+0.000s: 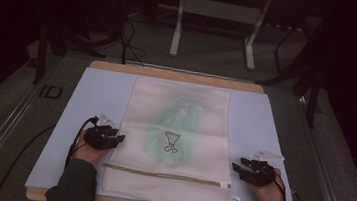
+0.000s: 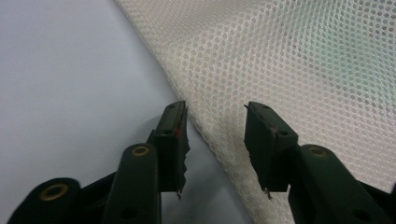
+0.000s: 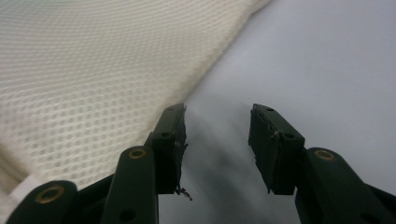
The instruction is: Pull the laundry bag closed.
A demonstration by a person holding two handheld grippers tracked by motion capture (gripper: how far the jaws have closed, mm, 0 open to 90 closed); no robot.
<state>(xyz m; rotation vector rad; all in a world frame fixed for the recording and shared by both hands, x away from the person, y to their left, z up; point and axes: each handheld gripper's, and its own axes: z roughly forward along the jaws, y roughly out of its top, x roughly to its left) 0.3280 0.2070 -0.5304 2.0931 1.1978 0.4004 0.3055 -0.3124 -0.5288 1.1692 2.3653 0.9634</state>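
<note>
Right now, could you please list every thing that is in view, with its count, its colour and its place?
mesh bag: one, cream white, flat in the middle of the mat, with something green inside and a small dark drawing on its front
zipper: one, tan, across the mesh bag near its near end
mat: one, pale blue, over the table top
table: one, light wood, its edge shows beyond the mat
frame: one, white metal, on the floor beyond the table
forearms: two, dark sleeves, at the bottom of the high view
left gripper: one, black, open astride the bag's left edge
right gripper: one, black, open over the mat beside the bag's right edge
</note>
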